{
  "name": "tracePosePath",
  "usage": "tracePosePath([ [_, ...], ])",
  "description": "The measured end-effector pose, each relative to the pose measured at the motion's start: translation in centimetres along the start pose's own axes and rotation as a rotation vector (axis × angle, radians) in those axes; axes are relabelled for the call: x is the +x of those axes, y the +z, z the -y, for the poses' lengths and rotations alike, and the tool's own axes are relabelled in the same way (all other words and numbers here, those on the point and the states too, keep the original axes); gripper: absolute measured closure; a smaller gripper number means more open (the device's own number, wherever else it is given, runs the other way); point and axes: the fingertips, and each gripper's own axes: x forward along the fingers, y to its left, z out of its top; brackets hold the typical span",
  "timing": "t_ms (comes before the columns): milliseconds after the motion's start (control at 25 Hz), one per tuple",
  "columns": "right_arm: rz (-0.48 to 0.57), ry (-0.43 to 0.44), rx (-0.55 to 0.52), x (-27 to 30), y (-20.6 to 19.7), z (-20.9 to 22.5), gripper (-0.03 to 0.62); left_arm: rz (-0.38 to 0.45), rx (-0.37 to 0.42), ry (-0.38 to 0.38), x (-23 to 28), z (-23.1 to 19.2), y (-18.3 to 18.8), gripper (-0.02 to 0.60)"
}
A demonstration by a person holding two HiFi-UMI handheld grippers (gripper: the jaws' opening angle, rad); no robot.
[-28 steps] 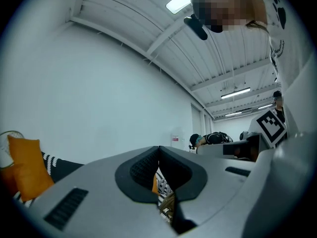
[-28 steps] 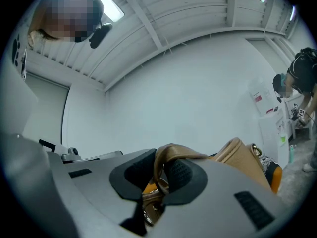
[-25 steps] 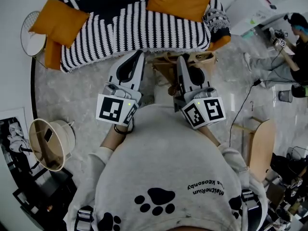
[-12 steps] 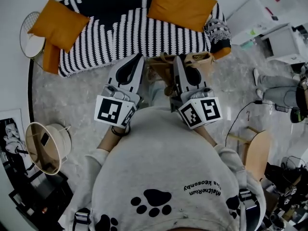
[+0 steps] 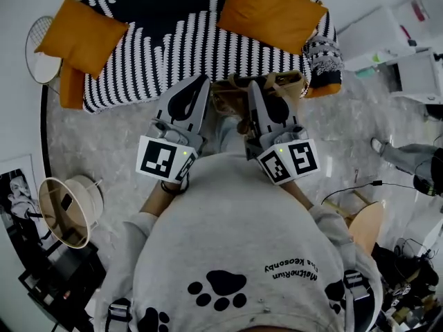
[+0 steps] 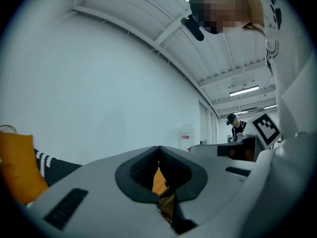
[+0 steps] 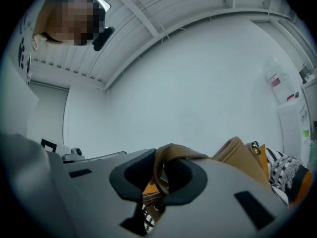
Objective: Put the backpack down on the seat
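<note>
Advanced toward the seat at 12 o'clock, left gripper and right gripper each pinch the backpack straps; a slipping strap would drop it short.

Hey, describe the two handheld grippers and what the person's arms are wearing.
The left gripper and right gripper are light grey tapered shells with black ribbed pads lining the jaws. Each carries a white cube printed with black square markers, plus a small green light. The sleeves are pale grey sweatshirt fabric.
</note>
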Motion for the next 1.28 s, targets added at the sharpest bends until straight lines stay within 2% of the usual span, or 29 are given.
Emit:
tracePosePath([
  [320,-0.031,0.048,0.016,7.1,1.6,6.6,0.522,-0.022,0.005,0.038,9.0,-3.6,0.1,0.561],
  [600,-0.058,0.082,0.044,12.7,2.1,11.6,0.522,-0.036,0.006,0.087,15.0,-6.9,-0.2,0.561],
  [960,-0.088,0.111,0.071,17.5,1.7,15.0,0.522,-0.045,-0.001,0.119,19.0,-9.8,-0.8,0.561],
  [1280,-0.109,0.107,0.088,19.9,0.6,17.0,0.522,-0.06,-0.026,0.114,20.9,-11.4,-2.3,0.561],
])
